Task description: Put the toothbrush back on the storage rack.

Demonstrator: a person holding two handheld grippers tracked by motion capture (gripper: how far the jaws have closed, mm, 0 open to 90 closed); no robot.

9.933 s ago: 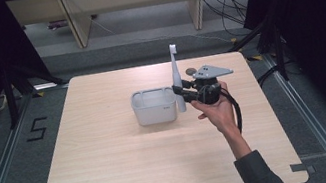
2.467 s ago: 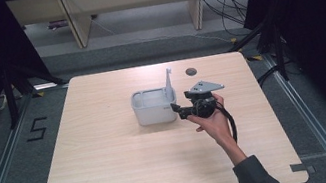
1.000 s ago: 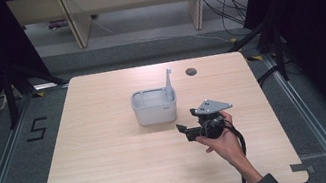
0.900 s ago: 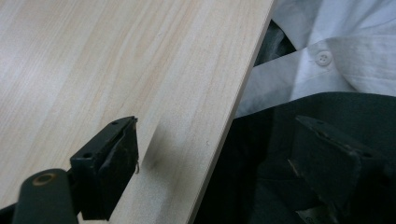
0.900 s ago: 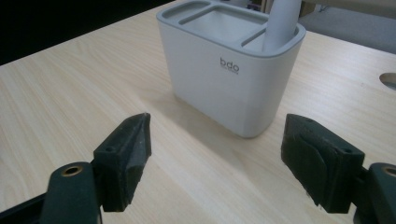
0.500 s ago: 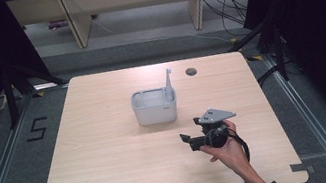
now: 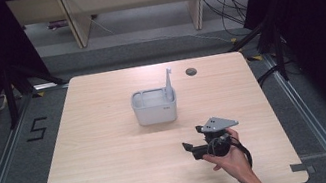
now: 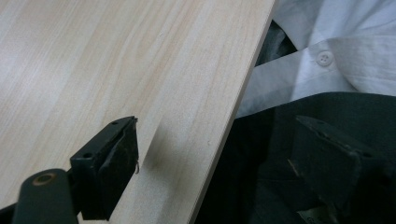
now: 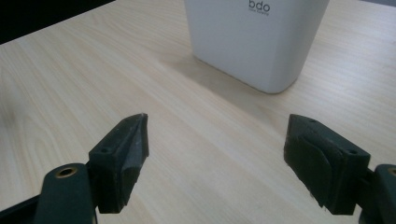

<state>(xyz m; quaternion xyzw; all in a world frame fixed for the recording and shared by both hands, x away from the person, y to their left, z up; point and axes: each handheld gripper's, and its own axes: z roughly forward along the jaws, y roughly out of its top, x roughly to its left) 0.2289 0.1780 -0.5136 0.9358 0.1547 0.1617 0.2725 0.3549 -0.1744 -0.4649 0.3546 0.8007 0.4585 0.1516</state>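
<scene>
Both jaws spread wide, the right tool (image 7: 192, 148) hangs near the white caddy (image 7: 154, 107) — gripping nothing.

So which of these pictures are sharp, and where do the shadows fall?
High view: evenly lit and sharp, dark surroundings. Right gripper view: white container soft-edged, its shadow falling toward the right hand-held gripper; near jaws blurred. Left gripper view: table edge crisp, jaws soft.

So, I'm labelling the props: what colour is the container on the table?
Light grey container, clearest in the high view.
</scene>
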